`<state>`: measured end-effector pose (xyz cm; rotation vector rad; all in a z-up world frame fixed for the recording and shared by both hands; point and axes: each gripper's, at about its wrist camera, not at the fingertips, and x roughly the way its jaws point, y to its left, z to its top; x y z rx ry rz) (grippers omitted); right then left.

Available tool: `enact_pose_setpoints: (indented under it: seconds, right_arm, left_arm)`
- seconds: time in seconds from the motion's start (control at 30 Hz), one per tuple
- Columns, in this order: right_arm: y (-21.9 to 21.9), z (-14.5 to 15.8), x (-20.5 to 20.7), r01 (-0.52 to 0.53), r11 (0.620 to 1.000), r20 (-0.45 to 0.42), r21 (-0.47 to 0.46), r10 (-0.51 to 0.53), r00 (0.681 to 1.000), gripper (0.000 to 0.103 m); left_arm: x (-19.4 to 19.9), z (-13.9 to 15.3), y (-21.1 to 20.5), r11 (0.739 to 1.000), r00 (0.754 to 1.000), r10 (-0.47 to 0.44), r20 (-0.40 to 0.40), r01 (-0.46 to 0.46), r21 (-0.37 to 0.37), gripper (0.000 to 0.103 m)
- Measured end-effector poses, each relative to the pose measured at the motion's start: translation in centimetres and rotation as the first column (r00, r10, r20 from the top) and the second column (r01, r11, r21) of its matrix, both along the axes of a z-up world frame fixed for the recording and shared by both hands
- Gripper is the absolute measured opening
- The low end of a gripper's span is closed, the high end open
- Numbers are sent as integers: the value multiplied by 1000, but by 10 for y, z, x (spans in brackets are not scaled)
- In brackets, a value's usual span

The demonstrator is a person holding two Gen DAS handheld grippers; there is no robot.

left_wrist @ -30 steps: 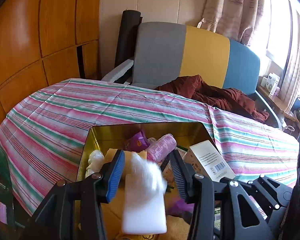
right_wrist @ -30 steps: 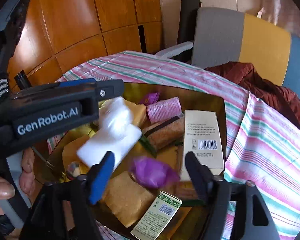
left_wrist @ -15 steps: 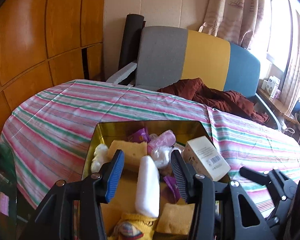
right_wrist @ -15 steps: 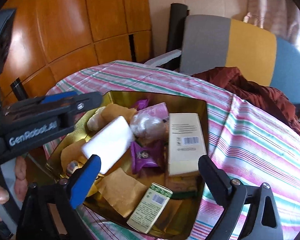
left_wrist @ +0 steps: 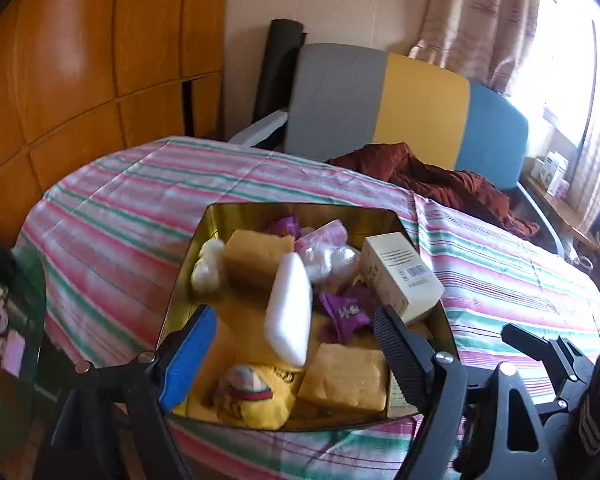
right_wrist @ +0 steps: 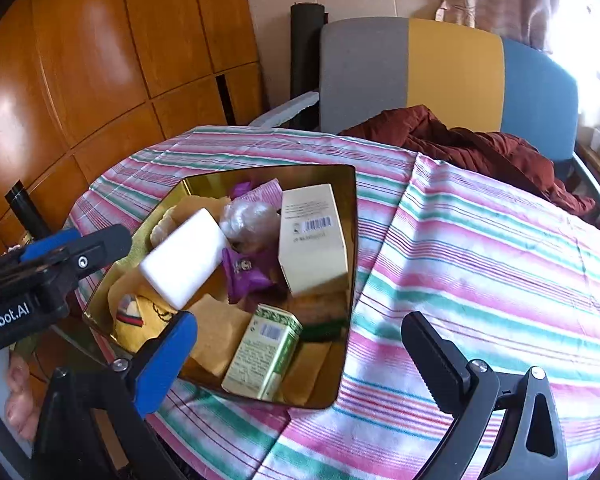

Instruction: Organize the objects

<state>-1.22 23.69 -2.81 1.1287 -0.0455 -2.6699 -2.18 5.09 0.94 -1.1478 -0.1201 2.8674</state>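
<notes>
Sorting tin (right_wrist: 350, 240) contents | both grippers, left (left_wrist: 296, 344) and right (right_wrist: 300, 344), wide and empty | white block (right_wrist: 184, 256) lies atop the pile | I'd descend squarely, closing across its narrow sides.

Tin (right_wrist: 350, 240) on the bench (right_wrist: 480, 272), white block (right_wrist: 184, 258) atop the pile inside, tall carton (right_wrist: 314, 236) to its right, small carton (right_wrist: 264, 354) at the near edge, chair (right_wrist: 412, 68) behind the bench

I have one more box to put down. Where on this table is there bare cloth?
Bare striped tablecloth lies right of the gold tin, up to the red garment, and behind the tin. The tin itself is crammed around the white block.
</notes>
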Motion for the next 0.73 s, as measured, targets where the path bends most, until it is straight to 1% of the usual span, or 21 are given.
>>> enact_pose_setpoints:
  seconds: [0.07,0.17,0.33,0.4,0.53,0.6,0.73]
  right_arm:
    - [2,0,4,5,1000,-4,2,-5,1000,103]
    - [3,-1,7,5,1000,-3,2,-5,1000,103]
    - [-1,-2,10,-1,1000,-7,16,1,1000,103]
    - [-3,-1,11,-2,1000,-14,23,3,1000,103]
    - [-4,-2,11,3,999,-20,33,-2,1000,103]
    - [-3,-3,10,9,999,-17,33,-8,1000,103]
    - [-2,-3,10,22,999,-17,34,-21,1000,103]
  left_arm:
    - [3,-1,-2,1000,1000,14,-12,-15,-16,83]
    - [7,-5,-3,999,1000,4,-22,-5,-48,83]
    - [15,-10,-9,1000,1000,3,-20,-4,-22,81]
    - [17,-12,-10,1000,1000,1,-14,-2,-12,75]
    - [19,-12,-11,1000,1000,6,-18,-6,0,72]
    - [19,-12,-13,1000,1000,10,-25,-10,9,62]
    - [19,-12,-13,1000,999,13,-29,-13,-14,63]
